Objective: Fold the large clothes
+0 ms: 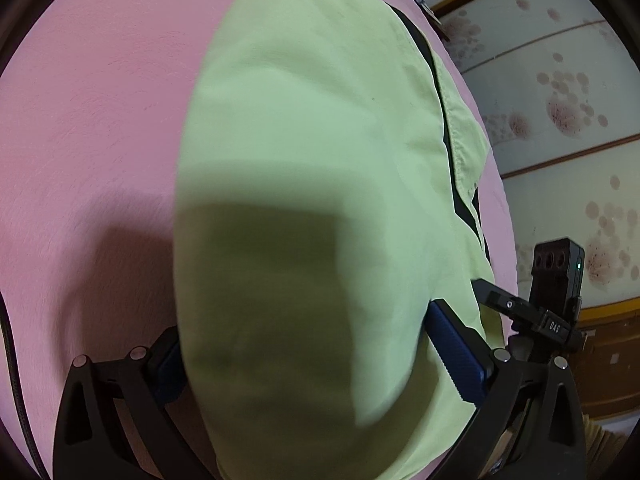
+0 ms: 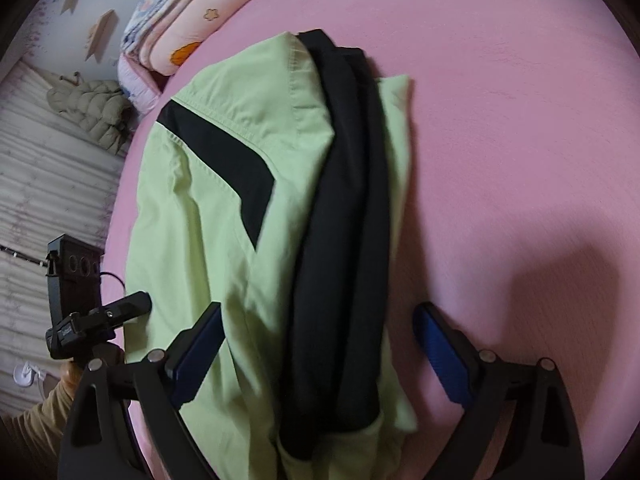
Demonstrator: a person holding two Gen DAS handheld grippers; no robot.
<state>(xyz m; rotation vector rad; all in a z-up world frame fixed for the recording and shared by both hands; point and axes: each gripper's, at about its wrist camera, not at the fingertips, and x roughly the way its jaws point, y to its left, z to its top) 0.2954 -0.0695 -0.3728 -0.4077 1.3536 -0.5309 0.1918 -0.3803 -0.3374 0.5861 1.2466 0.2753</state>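
Observation:
A light green garment with black panels (image 2: 224, 216) lies folded on a pink bed sheet (image 2: 500, 120). In the left wrist view the garment (image 1: 312, 140) fills the middle and its near end bulges up between the fingers. My left gripper (image 1: 316, 360) is open, its blue pads either side of the cloth; the left pad is mostly hidden. My right gripper (image 2: 320, 348) is open, its blue pads astride the garment's near end, over the black strip (image 2: 348, 240). Each gripper shows in the other's view: the right one (image 1: 552, 304), the left one (image 2: 80, 312).
Folded quilts and pillows (image 2: 180, 24) are stacked at the bed's far left corner. A beige padded jacket (image 2: 96, 108) lies beyond the bed edge. A floral sliding wardrobe (image 1: 560, 100) stands to the right of the bed. Pink sheet (image 1: 100, 120) lies left of the garment.

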